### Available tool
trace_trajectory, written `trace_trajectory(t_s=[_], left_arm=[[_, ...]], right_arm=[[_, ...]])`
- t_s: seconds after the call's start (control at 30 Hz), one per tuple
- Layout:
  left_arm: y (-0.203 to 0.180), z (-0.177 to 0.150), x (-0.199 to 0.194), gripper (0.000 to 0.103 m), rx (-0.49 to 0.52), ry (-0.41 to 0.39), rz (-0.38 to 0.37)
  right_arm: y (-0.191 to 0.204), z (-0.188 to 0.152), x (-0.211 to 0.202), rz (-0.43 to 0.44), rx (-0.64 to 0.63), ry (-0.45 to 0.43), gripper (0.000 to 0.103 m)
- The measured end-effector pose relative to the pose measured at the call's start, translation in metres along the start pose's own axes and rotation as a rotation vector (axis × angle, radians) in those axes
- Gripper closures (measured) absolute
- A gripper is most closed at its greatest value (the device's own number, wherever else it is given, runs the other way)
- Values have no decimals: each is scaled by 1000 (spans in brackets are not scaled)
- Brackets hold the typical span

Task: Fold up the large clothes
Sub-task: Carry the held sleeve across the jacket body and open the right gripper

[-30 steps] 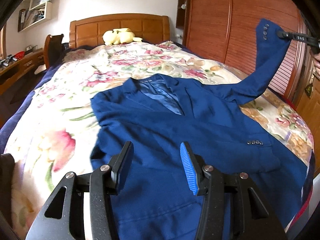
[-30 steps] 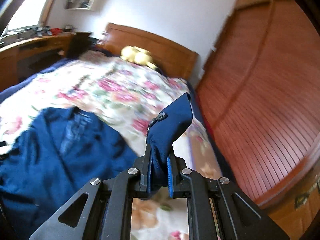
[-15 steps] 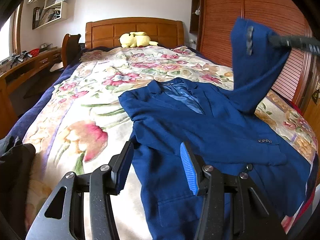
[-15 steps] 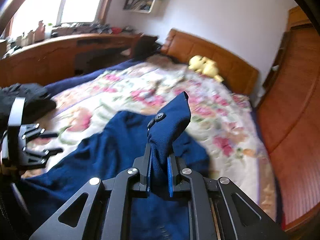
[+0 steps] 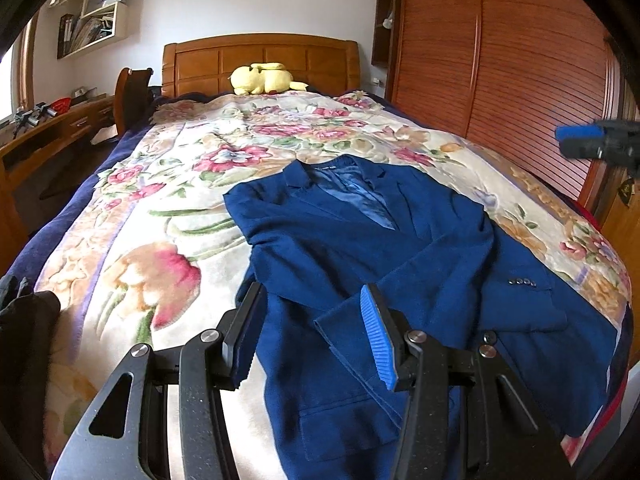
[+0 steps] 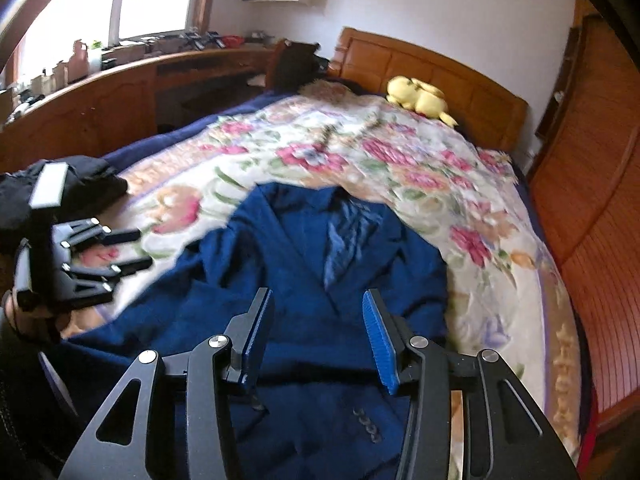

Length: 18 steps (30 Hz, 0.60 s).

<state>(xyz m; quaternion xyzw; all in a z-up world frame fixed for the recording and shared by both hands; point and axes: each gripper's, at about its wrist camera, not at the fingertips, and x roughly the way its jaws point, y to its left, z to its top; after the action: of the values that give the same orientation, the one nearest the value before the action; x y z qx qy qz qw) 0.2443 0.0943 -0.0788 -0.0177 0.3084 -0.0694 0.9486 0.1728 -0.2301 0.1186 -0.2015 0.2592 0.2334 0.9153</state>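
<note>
We are letting the sleeve (image 5: pixel 360 344) drop across the jacket (image 5: pixel 400 240) — right tongs (image 6: pixel 316 336) just opening, empty; left tongs (image 5: pixel 308 332) gaping, empty — starting the fold.

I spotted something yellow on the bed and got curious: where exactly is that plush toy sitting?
The yellow plush toy lies at the head of the bed, against the wooden headboard, beyond the blue suit jacket spread on the floral blanket.

Daylight enters through the window (image 6: pixel 120 4), which is overexposed to white. The room is evenly bright with soft shadows. Fisheye distortion bends the wardrobe (image 5: pixel 520 72) and darkens the corners. The right wrist view shows motion blur across the floral bedspread (image 6: pixel 360 152).
</note>
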Motion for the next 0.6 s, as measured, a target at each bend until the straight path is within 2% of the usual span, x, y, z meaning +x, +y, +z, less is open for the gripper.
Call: trace_trajectory(t_s=[0.43,0.6], left_arm=[[-8,-15,24,53,7,81,-28],[-7,-23,35,53,-9,118,-36]], right_arm=[[-14,-90,110,-3,195,180,55],[-7,-117,157,-4,205,238,55]])
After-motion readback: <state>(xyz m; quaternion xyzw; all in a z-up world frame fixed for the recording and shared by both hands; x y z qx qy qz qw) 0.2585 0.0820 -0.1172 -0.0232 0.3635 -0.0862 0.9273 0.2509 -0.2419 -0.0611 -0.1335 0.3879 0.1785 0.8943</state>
